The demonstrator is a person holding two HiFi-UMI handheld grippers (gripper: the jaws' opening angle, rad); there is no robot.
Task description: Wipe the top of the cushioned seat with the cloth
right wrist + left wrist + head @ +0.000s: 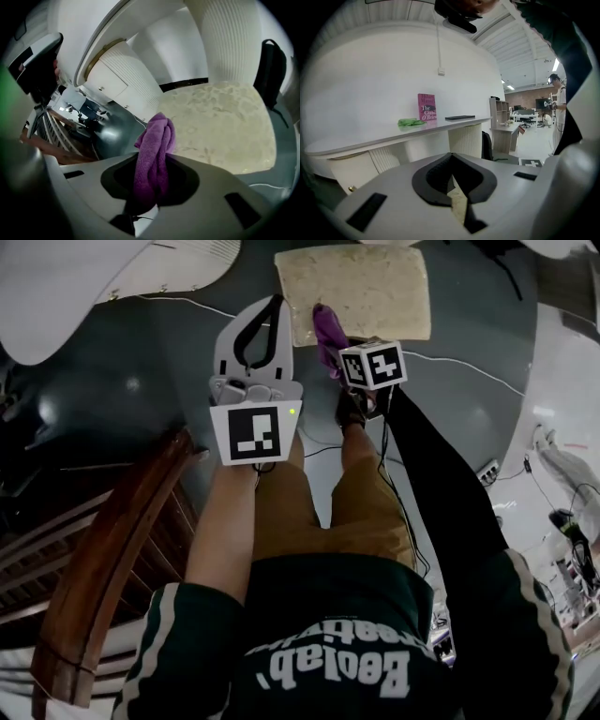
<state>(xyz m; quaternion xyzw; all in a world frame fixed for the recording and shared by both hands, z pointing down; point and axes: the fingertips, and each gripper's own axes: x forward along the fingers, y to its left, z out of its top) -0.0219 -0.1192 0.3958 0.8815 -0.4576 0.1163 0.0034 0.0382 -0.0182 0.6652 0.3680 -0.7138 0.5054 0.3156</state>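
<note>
The cushioned seat [356, 287] has a cream, patterned top and lies at the top middle of the head view; it also fills the right of the right gripper view [220, 122]. My right gripper [336, 357] is shut on a purple cloth [325, 324], which sticks out past the jaws just above the seat's near edge. In the right gripper view the cloth [154, 154] is bunched between the jaws of that gripper [152, 187]. My left gripper [272, 310] hovers left of the seat over the floor, shut and holding nothing. Its own view shows the left gripper [457, 185] facing a white counter.
A brown wooden chair back [112, 559] stands at the lower left. A white rounded counter [56, 287] curves round the upper left, with a pink book [426, 107] and a green item [410, 123] on it. Cables [469, 367] cross the grey floor. A black backpack [274, 70] sits beside the seat.
</note>
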